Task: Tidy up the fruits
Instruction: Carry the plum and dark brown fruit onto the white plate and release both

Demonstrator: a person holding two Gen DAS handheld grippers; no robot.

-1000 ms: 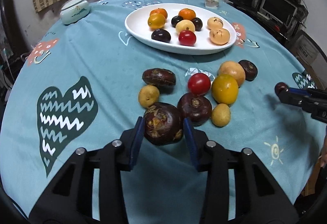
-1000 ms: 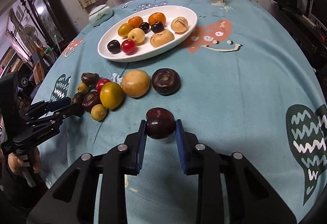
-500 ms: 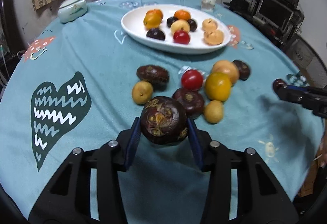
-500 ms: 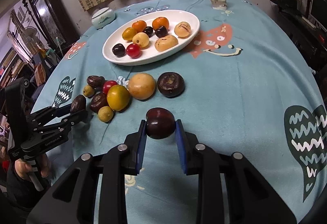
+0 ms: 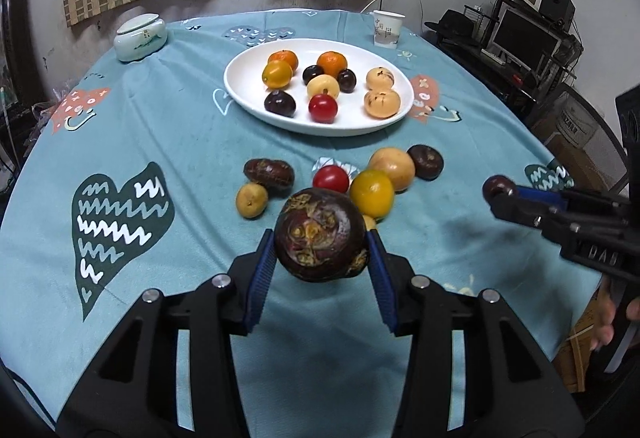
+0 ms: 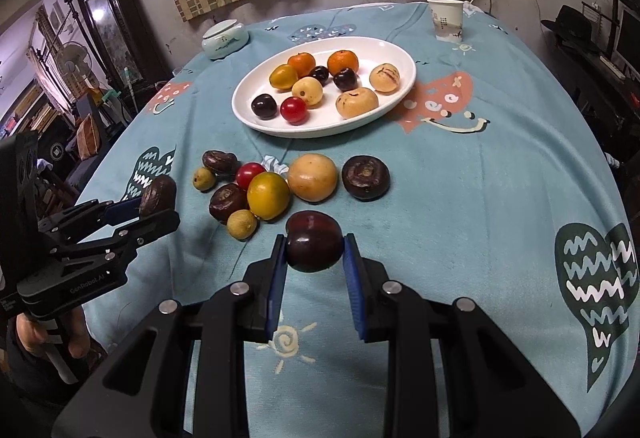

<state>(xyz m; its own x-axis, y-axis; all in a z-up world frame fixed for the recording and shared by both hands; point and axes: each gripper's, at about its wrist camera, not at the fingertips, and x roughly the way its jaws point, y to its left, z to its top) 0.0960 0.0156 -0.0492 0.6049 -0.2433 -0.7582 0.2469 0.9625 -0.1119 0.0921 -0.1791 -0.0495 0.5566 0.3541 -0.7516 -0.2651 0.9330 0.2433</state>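
My left gripper (image 5: pixel 321 238) is shut on a large dark brown mottled fruit (image 5: pixel 320 234) and holds it above the table. It also shows in the right wrist view (image 6: pixel 158 194). My right gripper (image 6: pixel 314 250) is shut on a dark red plum (image 6: pixel 314 246), also lifted; the plum shows at the right of the left wrist view (image 5: pixel 498 188). A white oval plate (image 5: pixel 256 106) at the back holds several fruits. A loose cluster lies in front of it, including a red tomato (image 5: pixel 330 178), a yellow-orange fruit (image 5: pixel 372 193) and a dark oval fruit (image 5: pixel 269 174).
A pale lidded ceramic jar (image 5: pixel 140 37) stands at the back left and a paper cup (image 5: pixel 388 28) at the back right. The round table has a teal patterned cloth (image 5: pixel 160 142). Shelves with electronics stand beyond the right edge.
My left gripper has lifted the dark brown fruit off the table and up toward the camera. My right gripper has risen slightly with the plum in it.
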